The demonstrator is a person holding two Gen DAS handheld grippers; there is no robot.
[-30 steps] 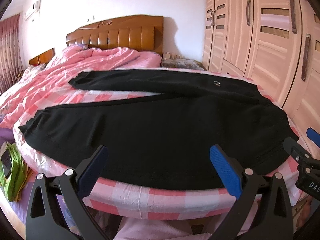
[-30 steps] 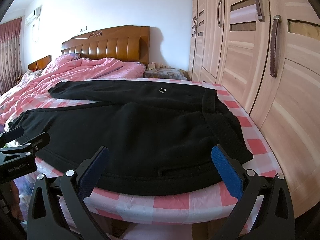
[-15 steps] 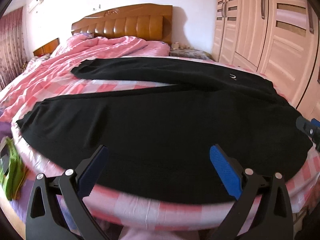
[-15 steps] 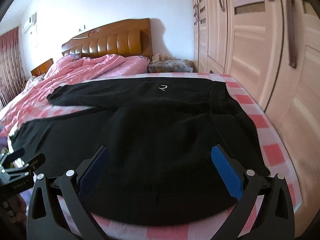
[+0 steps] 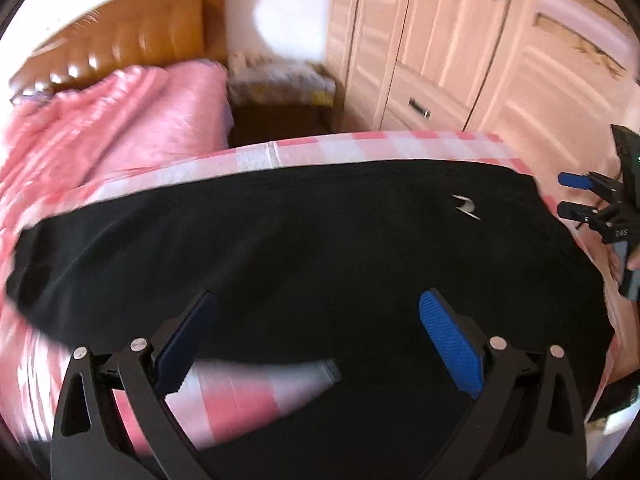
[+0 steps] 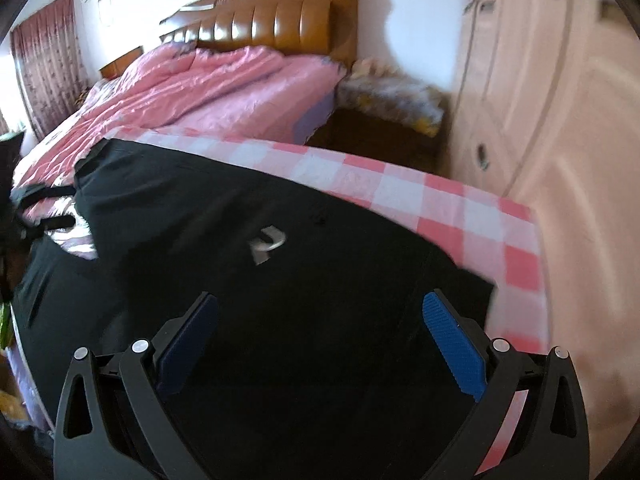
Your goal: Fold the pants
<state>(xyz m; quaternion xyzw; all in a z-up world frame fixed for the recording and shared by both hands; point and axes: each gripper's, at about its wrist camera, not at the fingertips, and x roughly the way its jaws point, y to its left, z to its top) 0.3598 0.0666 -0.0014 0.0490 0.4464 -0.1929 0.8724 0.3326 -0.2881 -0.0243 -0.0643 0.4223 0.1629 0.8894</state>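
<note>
Black pants [image 5: 320,240] lie spread flat on a pink-and-white checked cloth [image 5: 360,148]. A small white logo [image 5: 466,208] marks the far leg near the waist. My left gripper [image 5: 320,336] hovers open over the middle of the pants, nothing between its blue pads. In the right wrist view the pants [image 6: 280,300] fill the lower half, logo [image 6: 266,244] in the centre. My right gripper [image 6: 320,336] is open above the waist end, by the cloth's right edge [image 6: 512,264]. It also shows as the right gripper [image 5: 576,196] at the left wrist view's right edge. Both views are motion-blurred.
A pink quilt [image 6: 200,88] covers the bed beyond the cloth, under a brown wooden headboard [image 6: 280,16]. A dark nightstand [image 6: 384,132] with a patterned cover stands between bed and tall wardrobe doors [image 5: 500,60] on the right. A curtain [image 6: 44,68] hangs far left.
Both grippers have moved forward and up over the pants, from the near edge of the cloth toward the far leg. Both stayed open. The pants have not moved.
</note>
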